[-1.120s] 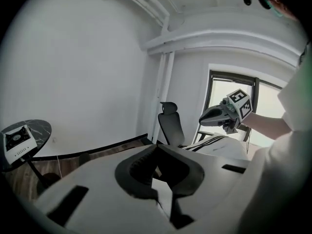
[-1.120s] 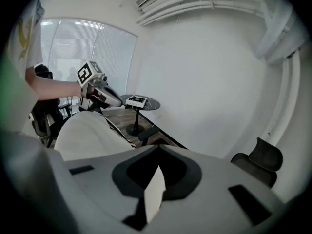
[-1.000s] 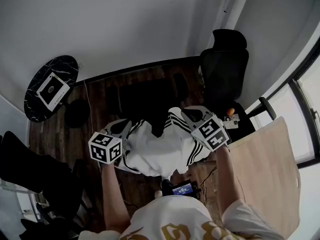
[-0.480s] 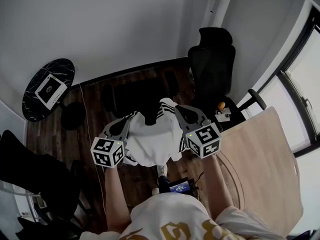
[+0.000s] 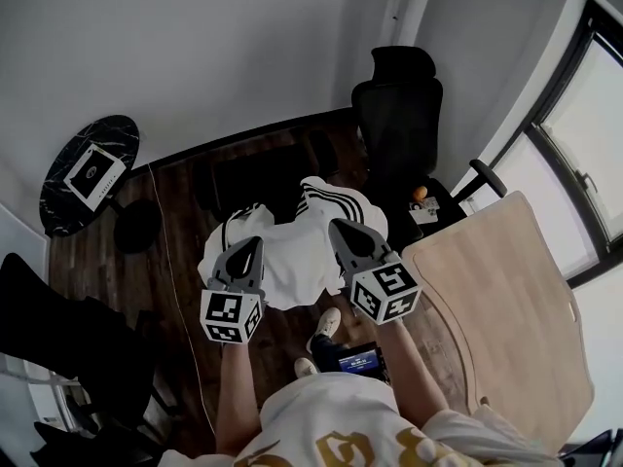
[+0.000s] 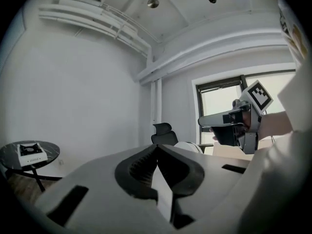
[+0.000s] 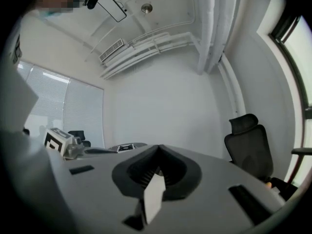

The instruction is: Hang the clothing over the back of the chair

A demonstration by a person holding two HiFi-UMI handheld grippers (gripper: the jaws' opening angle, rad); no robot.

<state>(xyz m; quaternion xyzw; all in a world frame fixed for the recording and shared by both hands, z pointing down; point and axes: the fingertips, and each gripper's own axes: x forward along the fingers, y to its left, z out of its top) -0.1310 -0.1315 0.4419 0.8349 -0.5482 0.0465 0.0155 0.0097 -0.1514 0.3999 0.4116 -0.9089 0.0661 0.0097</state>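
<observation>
A white garment with black stripes [image 5: 292,251] hangs spread between my two grippers above the dark wood floor. My left gripper [image 5: 249,249] is shut on its left edge, and a strip of white cloth [image 6: 163,189] shows pinched between the closed jaws. My right gripper [image 5: 341,230] is shut on the right edge, with white cloth [image 7: 153,199] in its jaws too. The black office chair [image 5: 399,115] stands beyond the garment to the upper right, its high back and headrest facing me. It also appears in the left gripper view [image 6: 163,133] and the right gripper view [image 7: 251,147].
A light wooden table [image 5: 506,300] fills the right side, beside a window. A round black marble side table [image 5: 83,178] with a white box on it stands at far left. A low dark piece of furniture [image 5: 268,178] lies behind the garment. A cable [image 5: 175,261] runs across the floor.
Both grippers have carried the garment forward and a little up, toward the chair. The cloth now hangs higher and more spread out. Both jaws stay closed on it.
</observation>
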